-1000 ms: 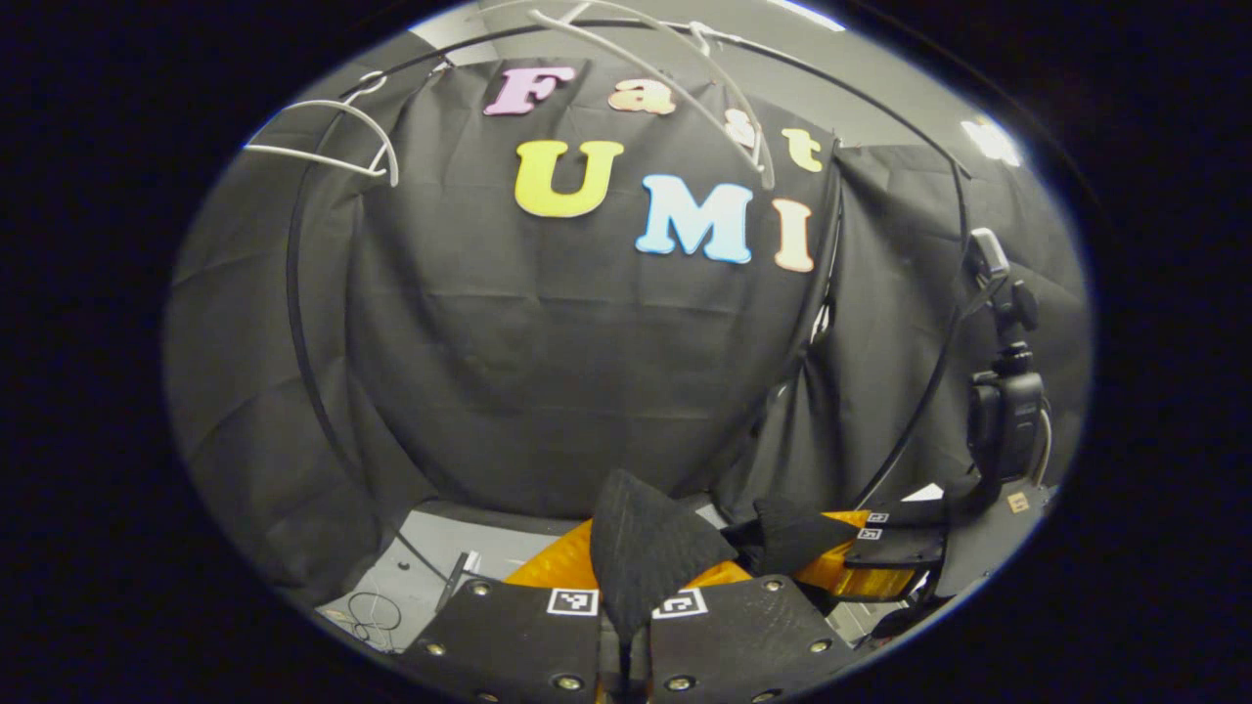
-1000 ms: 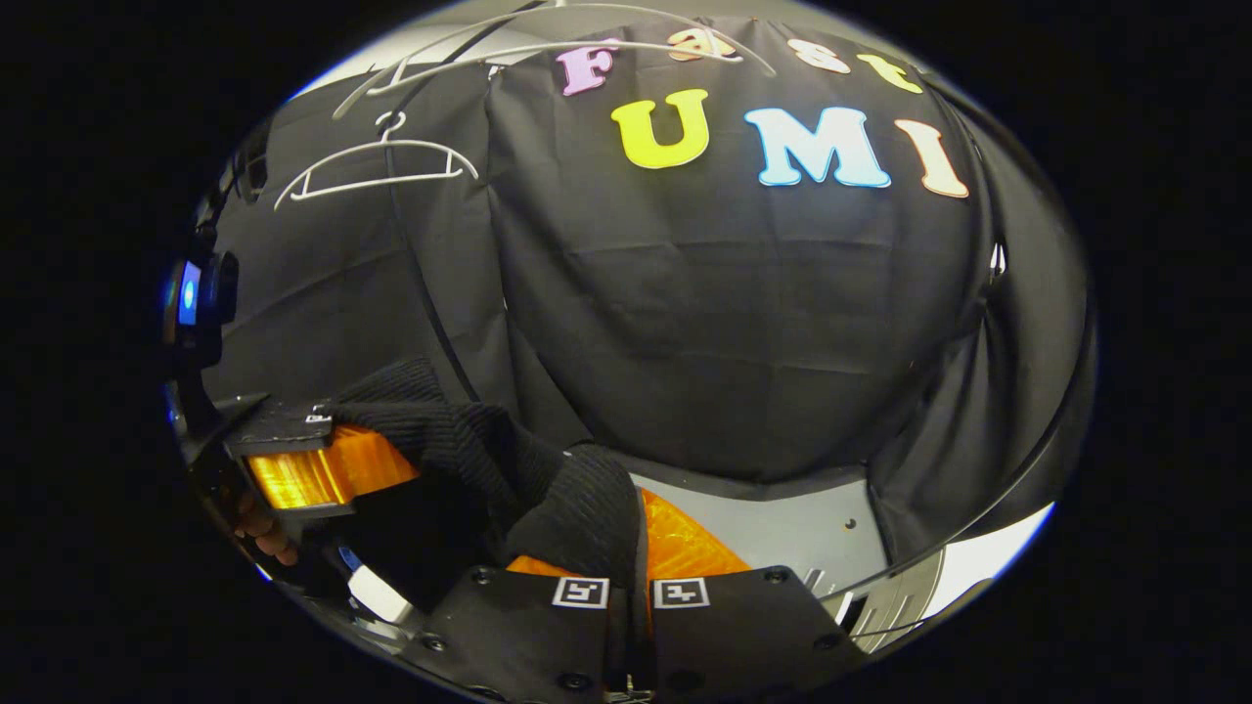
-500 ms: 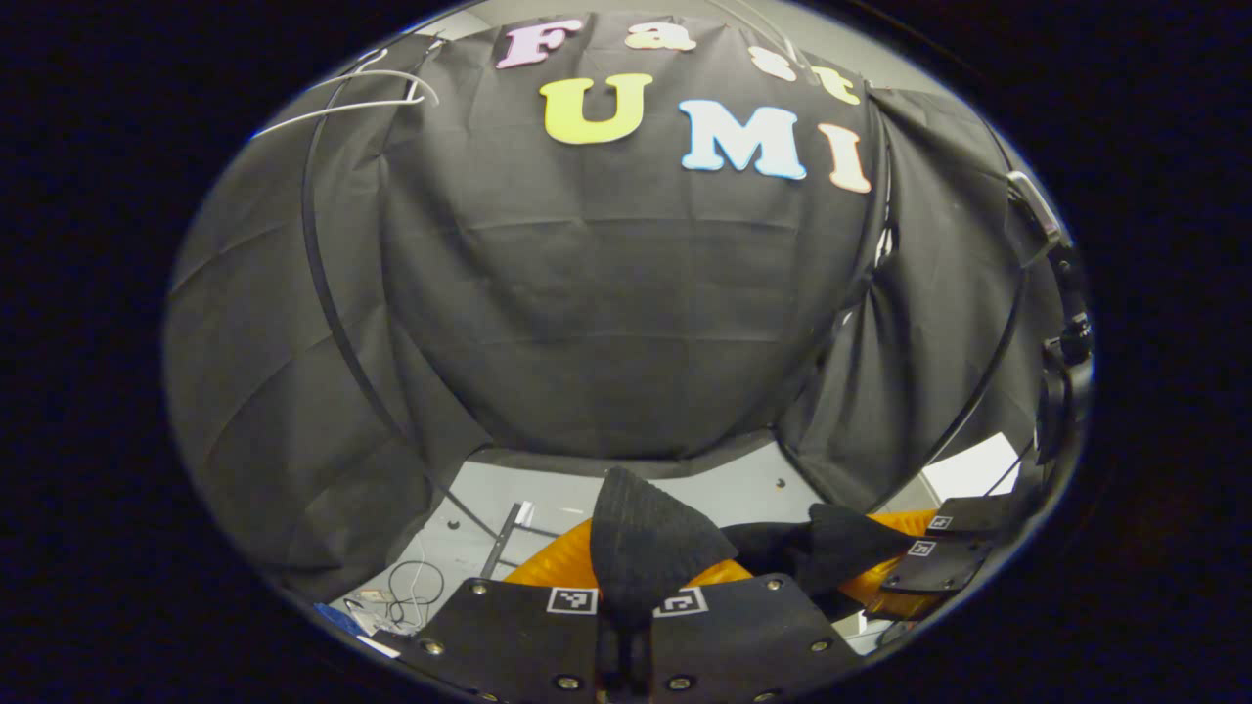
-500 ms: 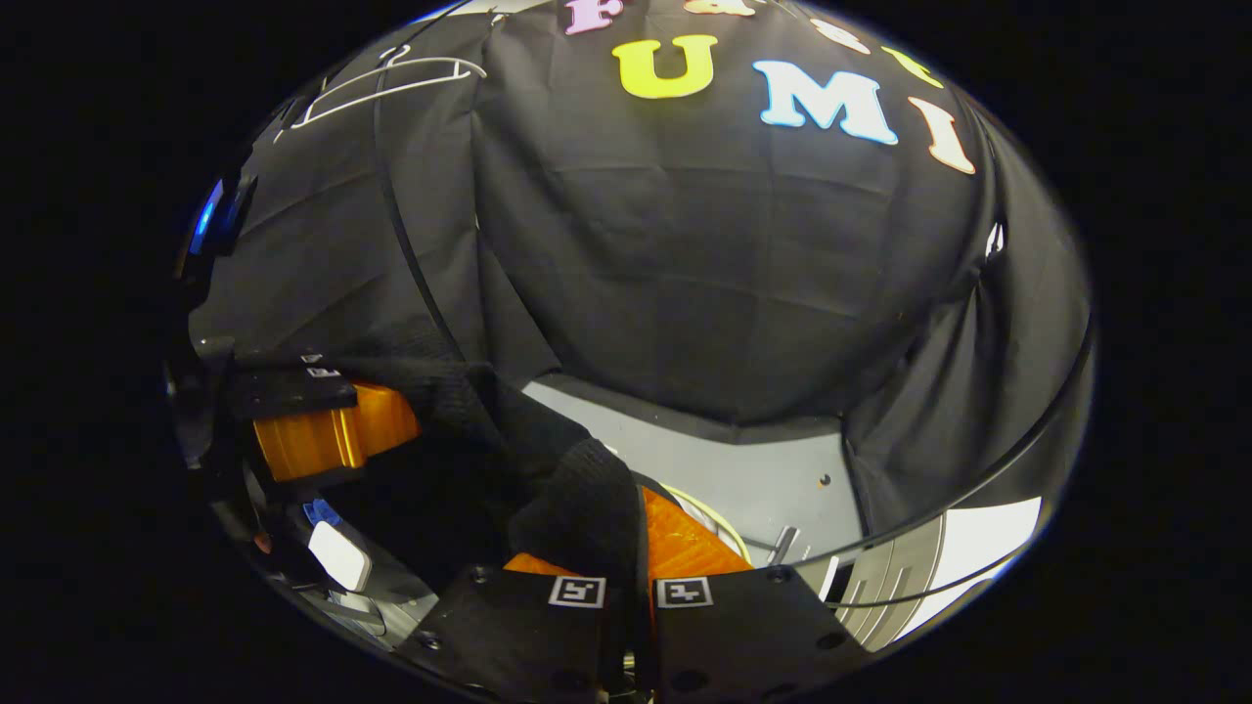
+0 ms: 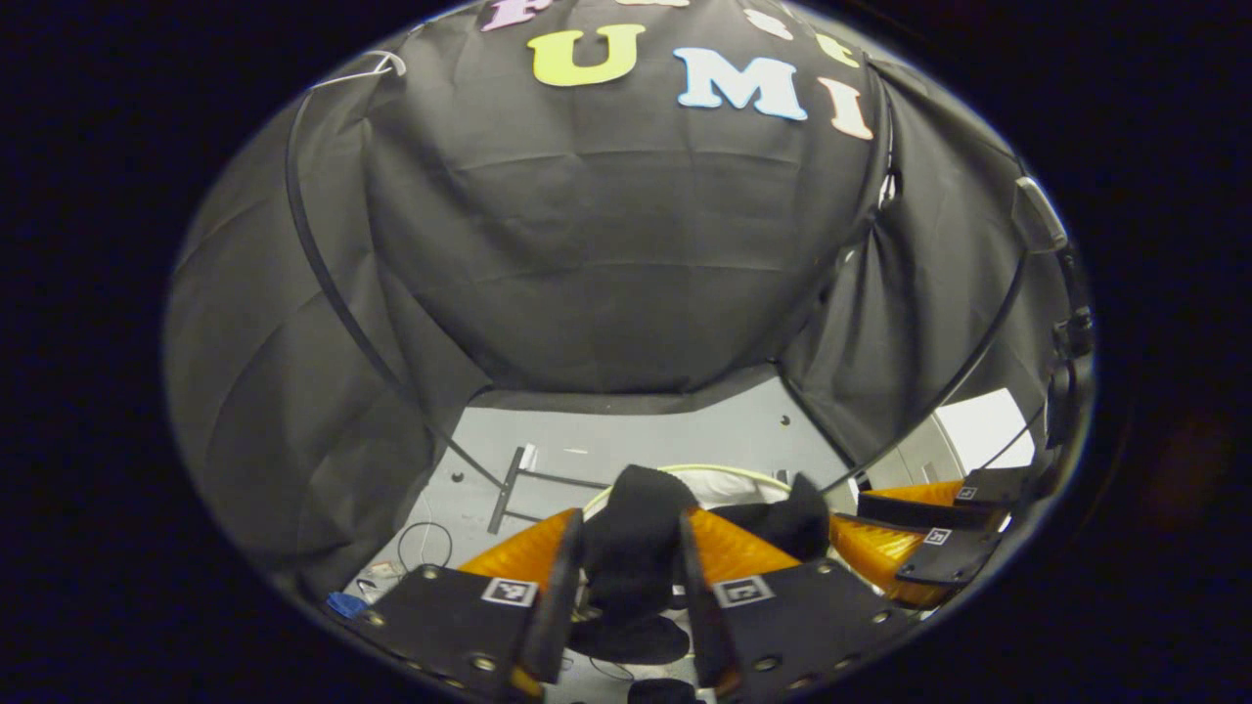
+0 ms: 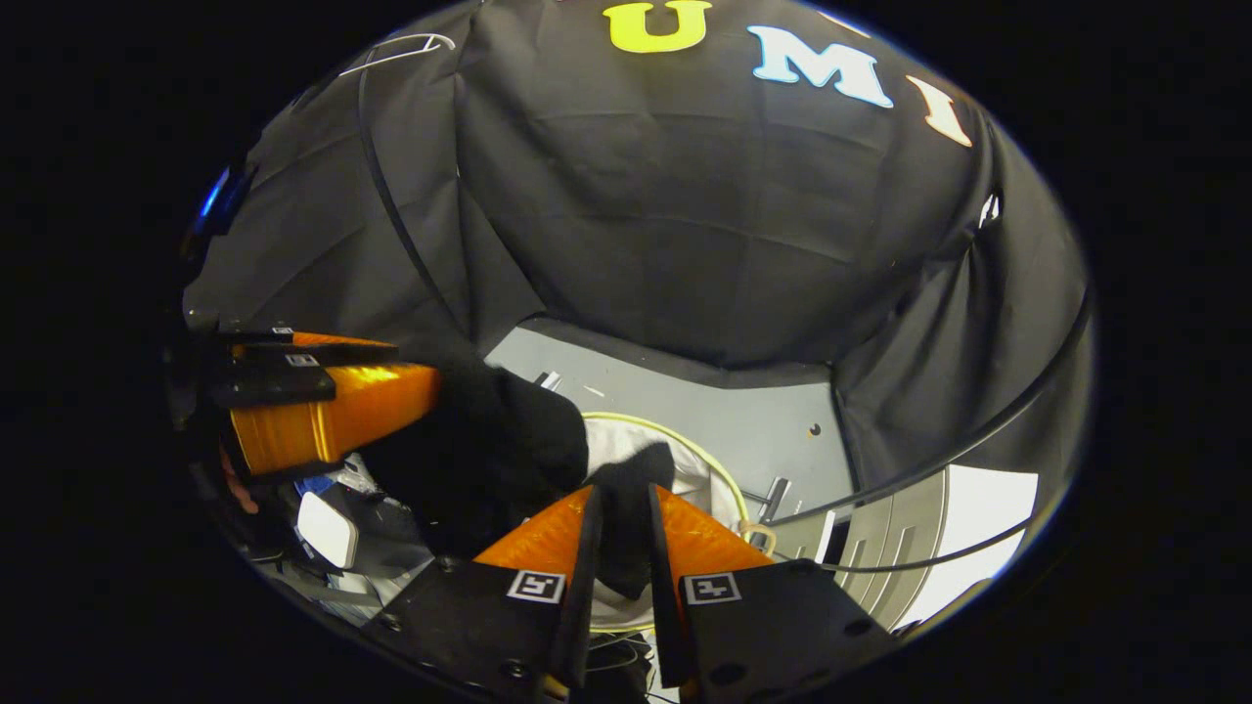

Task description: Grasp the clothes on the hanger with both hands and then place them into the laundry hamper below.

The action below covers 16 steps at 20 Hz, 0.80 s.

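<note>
both tongs (image 5: 626, 577) (image 6: 618, 548) parted w/ black knit (image 5: 636, 533) loose between them, over hamper (image 6: 685, 460); soft, light, floppy, so hold by bunched folds, not edges, i'd say.

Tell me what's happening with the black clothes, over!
Left gripper and right gripper fingers spread, both open. Black clothes between the fingers, hanging over the hamper. Nothing in the way.
</note>
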Each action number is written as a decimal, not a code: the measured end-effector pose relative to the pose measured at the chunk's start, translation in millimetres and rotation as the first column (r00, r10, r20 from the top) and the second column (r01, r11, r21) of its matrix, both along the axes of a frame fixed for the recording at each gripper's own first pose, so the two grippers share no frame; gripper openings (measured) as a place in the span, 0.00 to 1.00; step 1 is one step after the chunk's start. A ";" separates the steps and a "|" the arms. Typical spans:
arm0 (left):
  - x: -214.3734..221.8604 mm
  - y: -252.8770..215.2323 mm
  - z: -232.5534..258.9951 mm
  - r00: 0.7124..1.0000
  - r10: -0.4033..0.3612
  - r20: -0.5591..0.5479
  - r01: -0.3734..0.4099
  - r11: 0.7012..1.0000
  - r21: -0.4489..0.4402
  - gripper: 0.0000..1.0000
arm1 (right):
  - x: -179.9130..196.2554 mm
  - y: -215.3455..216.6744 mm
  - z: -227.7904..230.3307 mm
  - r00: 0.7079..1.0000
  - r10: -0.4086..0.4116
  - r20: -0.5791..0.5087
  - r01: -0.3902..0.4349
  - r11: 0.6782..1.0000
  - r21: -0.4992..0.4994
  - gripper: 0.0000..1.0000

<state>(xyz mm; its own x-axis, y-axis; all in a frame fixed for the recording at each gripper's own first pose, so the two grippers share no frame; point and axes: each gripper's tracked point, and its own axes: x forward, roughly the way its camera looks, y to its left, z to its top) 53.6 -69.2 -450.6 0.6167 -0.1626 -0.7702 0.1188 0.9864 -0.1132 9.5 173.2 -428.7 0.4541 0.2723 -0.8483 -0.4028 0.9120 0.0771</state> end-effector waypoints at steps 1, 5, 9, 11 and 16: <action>0.5 1.8 -0.1 1.000 0.000 0.009 0.000 1.000 0.005 0.50 | 1.3 -0.5 1.4 1.000 0.003 0.007 -0.003 1.000 -0.010 0.31; -1.0 13.2 6.1 0.999 0.008 0.047 -0.009 0.999 0.033 0.94 | -5.1 1.2 17.9 1.000 -0.008 0.027 0.008 1.000 0.009 0.98; -6.6 23.4 32.6 0.993 -0.017 0.121 0.010 0.998 0.054 0.94 | -8.3 -5.6 41.7 0.995 -0.052 0.090 0.051 0.999 0.014 0.94; -9.0 29.6 58.7 0.982 -0.037 0.185 0.026 0.997 0.067 0.94 | -5.7 -10.3 67.4 0.986 -0.068 0.150 0.066 0.998 0.021 0.96; -15.6 38.1 137.7 0.945 -0.042 0.325 0.027 0.998 0.051 0.94 | -3.3 -28.8 152.1 0.932 -0.122 0.340 0.110 0.992 0.055 0.97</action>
